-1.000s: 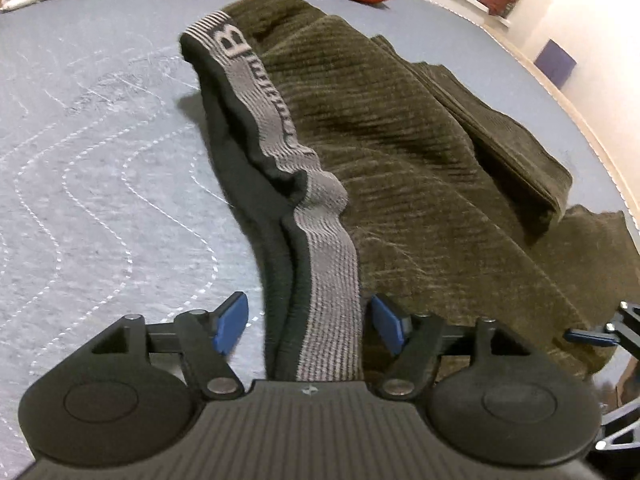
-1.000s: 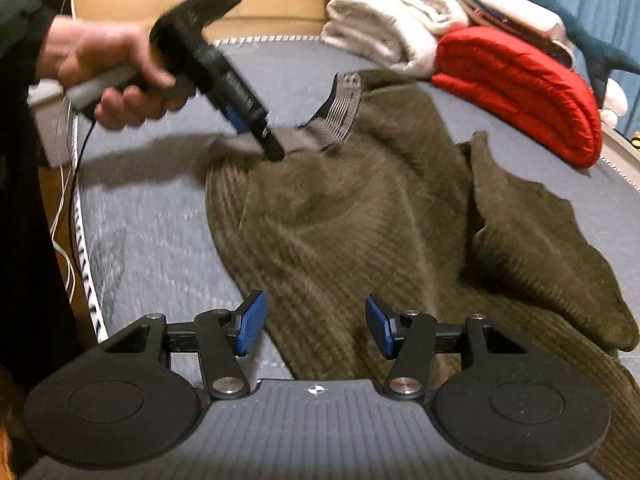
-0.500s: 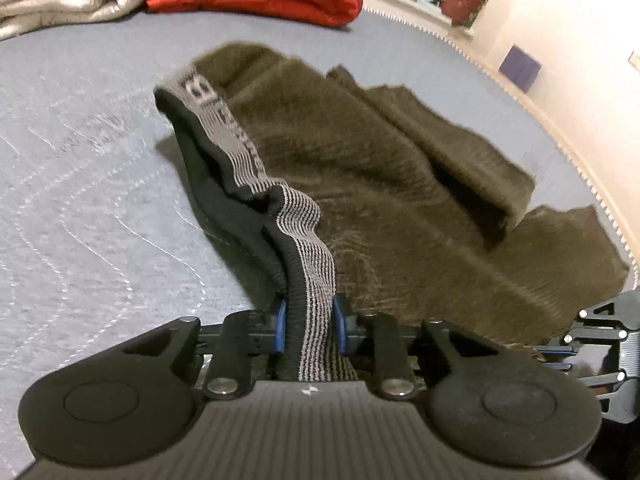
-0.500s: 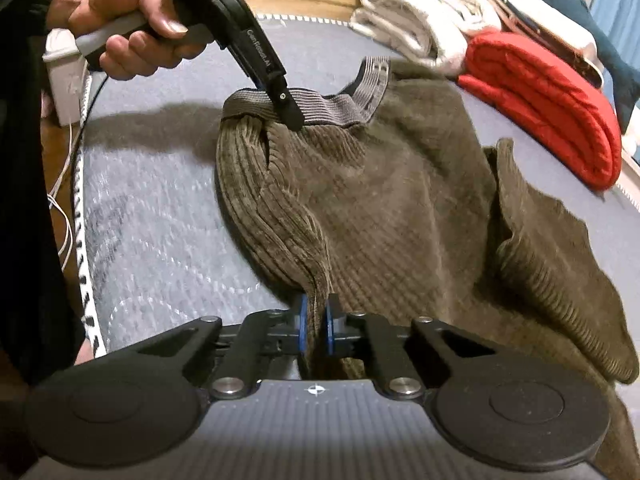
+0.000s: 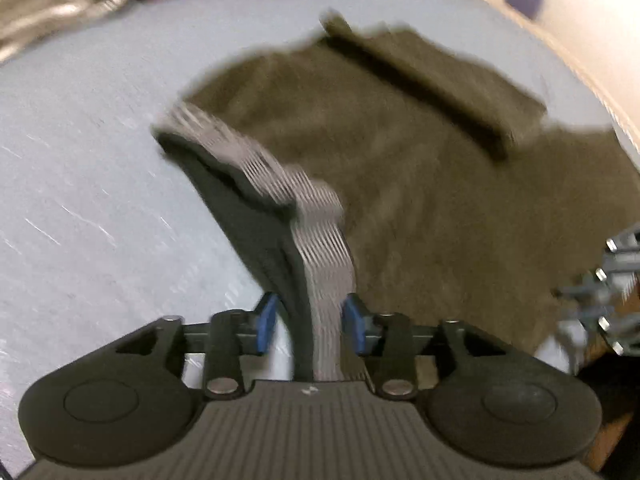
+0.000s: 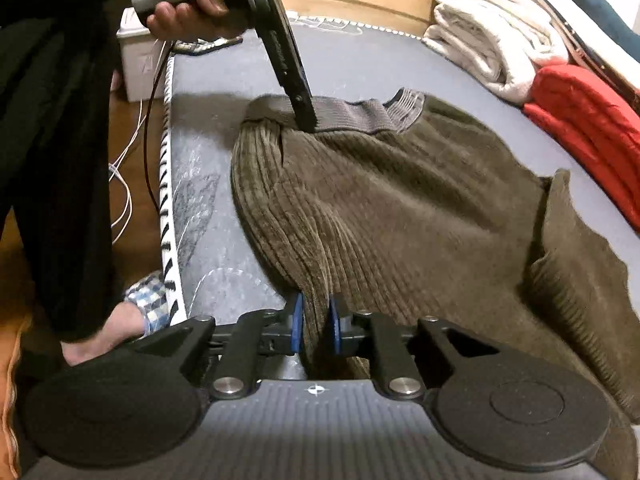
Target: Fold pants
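Olive corduroy pants (image 5: 400, 184) with a grey striped waistband (image 5: 320, 248) lie crumpled on a grey quilted bed. In the blurred left wrist view the waistband runs between my left gripper's (image 5: 310, 322) blue pads (image 5: 266, 322), which stand a little apart; the right pad touches the band, the left one is off it. From the right wrist view the left gripper (image 6: 306, 118) sits at the waistband (image 6: 352, 114). My right gripper (image 6: 316, 324) is shut on a bunched fold of the corduroy pants (image 6: 400, 216) at their near edge.
A red folded blanket (image 6: 588, 128) and white folded blankets (image 6: 488, 36) lie at the far side of the bed (image 6: 344, 60). The bed's edge (image 6: 168, 216) runs at left, with the person's leg, a white box (image 6: 140, 64) and cables beyond.
The left gripper's pads, pinched tight on the waistband half a second ago, now stand wider apart. Both grippers have moved, dragging the pants; the right stays clamped on the corduroy.
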Available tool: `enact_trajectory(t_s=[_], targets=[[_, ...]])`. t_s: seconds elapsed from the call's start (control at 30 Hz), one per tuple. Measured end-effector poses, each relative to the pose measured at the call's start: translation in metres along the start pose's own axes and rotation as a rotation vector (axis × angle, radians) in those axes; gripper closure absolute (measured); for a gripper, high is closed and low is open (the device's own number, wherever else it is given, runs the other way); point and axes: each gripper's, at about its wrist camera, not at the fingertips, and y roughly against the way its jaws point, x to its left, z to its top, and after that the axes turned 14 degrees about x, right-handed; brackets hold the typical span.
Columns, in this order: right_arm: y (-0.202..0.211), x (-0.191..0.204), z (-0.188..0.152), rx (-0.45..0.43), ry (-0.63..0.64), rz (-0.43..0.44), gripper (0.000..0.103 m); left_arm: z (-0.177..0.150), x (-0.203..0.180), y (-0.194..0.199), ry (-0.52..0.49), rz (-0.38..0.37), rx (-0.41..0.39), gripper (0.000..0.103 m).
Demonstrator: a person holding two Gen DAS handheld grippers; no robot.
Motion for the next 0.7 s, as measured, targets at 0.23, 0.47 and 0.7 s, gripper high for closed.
enact_trajectory(t_s=[0.23,0.47,0.7], targets=[[0.009,-0.031,0.001,-0.028,-0.154,0.089,0.082,0.008,-0.020,0.024,-0.101,-0.090,-0.179,0.060],[0.017,-0.027,0.000,0.024,-0.032,0.185,0.072,0.009,-0.047,-0.026,-0.272,0.098,0.055,0.072],[0.066,-0.127,-0.017,-0.162,-0.349,0.027,0.068,0.043,-0.067,0.019,-0.103,0.044,-0.110,0.070]])
